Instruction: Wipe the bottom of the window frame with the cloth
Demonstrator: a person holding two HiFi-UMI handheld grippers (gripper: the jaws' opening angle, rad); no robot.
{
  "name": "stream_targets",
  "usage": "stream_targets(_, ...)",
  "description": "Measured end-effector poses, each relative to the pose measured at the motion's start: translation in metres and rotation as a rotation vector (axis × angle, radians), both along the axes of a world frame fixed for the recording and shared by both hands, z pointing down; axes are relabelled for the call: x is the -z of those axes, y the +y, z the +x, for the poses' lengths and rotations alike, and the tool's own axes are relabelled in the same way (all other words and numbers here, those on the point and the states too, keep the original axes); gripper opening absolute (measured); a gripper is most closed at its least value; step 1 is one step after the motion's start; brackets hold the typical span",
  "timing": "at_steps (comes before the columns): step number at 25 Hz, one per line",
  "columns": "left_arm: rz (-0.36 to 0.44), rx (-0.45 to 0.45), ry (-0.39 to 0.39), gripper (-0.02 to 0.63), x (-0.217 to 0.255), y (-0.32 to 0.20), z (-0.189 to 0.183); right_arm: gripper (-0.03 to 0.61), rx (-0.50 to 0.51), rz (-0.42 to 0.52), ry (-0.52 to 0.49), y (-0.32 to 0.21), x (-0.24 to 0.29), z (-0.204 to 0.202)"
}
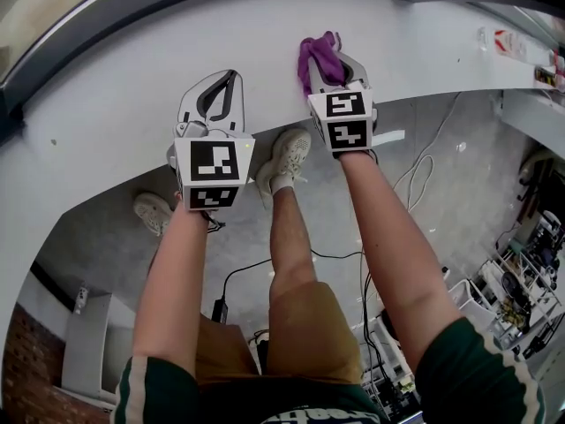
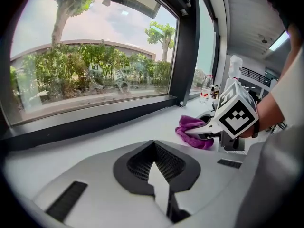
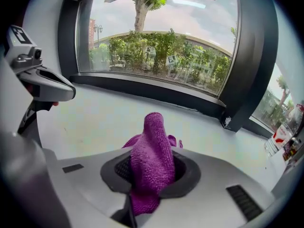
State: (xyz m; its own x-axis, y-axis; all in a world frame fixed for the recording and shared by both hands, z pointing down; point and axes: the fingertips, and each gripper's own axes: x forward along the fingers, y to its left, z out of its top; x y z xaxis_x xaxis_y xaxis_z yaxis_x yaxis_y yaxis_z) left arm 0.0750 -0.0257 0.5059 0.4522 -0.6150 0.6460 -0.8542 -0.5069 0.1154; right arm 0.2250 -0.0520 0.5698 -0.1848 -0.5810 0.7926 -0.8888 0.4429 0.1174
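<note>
Left gripper (image 1: 231, 78), right gripper (image 1: 334, 64): pale grey shells, dark ribbed jaw pads, each with a black-and-white marker cube (image 1: 212, 170). Clothing: dark green sleeves (image 1: 154, 387) with white stripes, tan shorts (image 1: 305, 325), white sneakers (image 1: 290, 153), white sock (image 1: 281, 184).

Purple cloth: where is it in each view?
Head view: cloth top centre, held by right gripper.
Left gripper view: cloth right of centre, on sill.
Right gripper view: cloth bottom centre, between its fingers.
Shared landmark: white sill.
</note>
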Motion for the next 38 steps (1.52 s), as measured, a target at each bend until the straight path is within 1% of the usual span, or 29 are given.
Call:
stream_targets(4,0.002,0.014,-0.001,0.008,-0.002,0.002,-0.025,0.084,-0.021,0.009,-0.007,0.001,0.0,-0.017)
stream_targets(15,0.009,0.035,0.004,0.008,0.002,0.009,-0.07,0.084,0.017,0.002,-0.035,0.012,-0.001,-0.081)
stream_targets(24,0.005,0.043,-0.013,0.009,0.005,0.014,-0.105,0.084,0.042,-0.005,-0.06,0.019,0.0,-0.127)
stream_targets(29,-0.007,0.043,-0.026,0.008,0.0,0.017,-0.122,0.084,0.04,-0.005,-0.069,0.02,0.0,-0.143)
stream_targets(34,-0.018,0.046,-0.024,0.008,-0.004,0.019,-0.132,0.084,0.037,-0.01,-0.078,0.021,-0.002,-0.153)
stream_targets(38,-0.026,0.039,-0.028,0.008,-0.006,0.023,-0.139,0.084,0.049,-0.016,-0.091,0.023,-0.001,-0.169)
